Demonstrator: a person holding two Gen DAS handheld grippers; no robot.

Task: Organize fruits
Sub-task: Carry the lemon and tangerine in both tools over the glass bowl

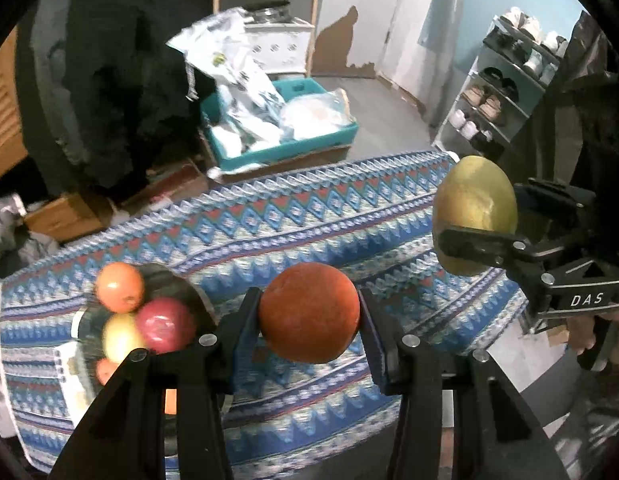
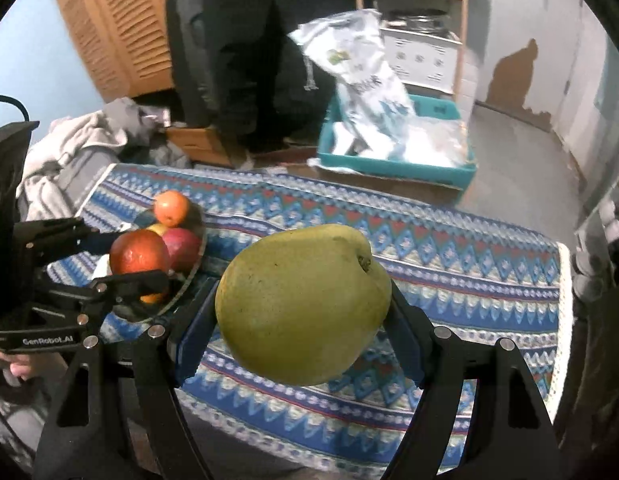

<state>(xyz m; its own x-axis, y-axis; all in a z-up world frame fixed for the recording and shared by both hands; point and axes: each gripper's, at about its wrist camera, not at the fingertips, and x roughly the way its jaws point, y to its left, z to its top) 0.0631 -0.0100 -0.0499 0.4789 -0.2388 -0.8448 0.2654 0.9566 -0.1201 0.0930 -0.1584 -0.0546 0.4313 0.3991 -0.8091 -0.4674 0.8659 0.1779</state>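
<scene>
My left gripper (image 1: 309, 316) is shut on a dark orange (image 1: 308, 312), held above the patterned cloth; the same orange (image 2: 138, 253) shows at the left of the right wrist view. A large green pear (image 2: 303, 304) is clamped between the pads of my right gripper (image 2: 303, 312), and this pear (image 1: 475, 208) appears at the right of the left wrist view. A glass bowl (image 2: 189, 270) on the table holds a light orange (image 2: 171, 208), a red apple (image 2: 183, 249) and a yellow fruit (image 1: 119, 336).
A blue patterned cloth (image 2: 429, 264) covers the table. Behind it a teal crate (image 2: 389, 166) holds plastic bags on a cardboard box. A person in dark trousers (image 2: 237, 60) stands beyond. A shoe rack (image 1: 505, 88) is at the right, clothes (image 2: 77, 148) at the left.
</scene>
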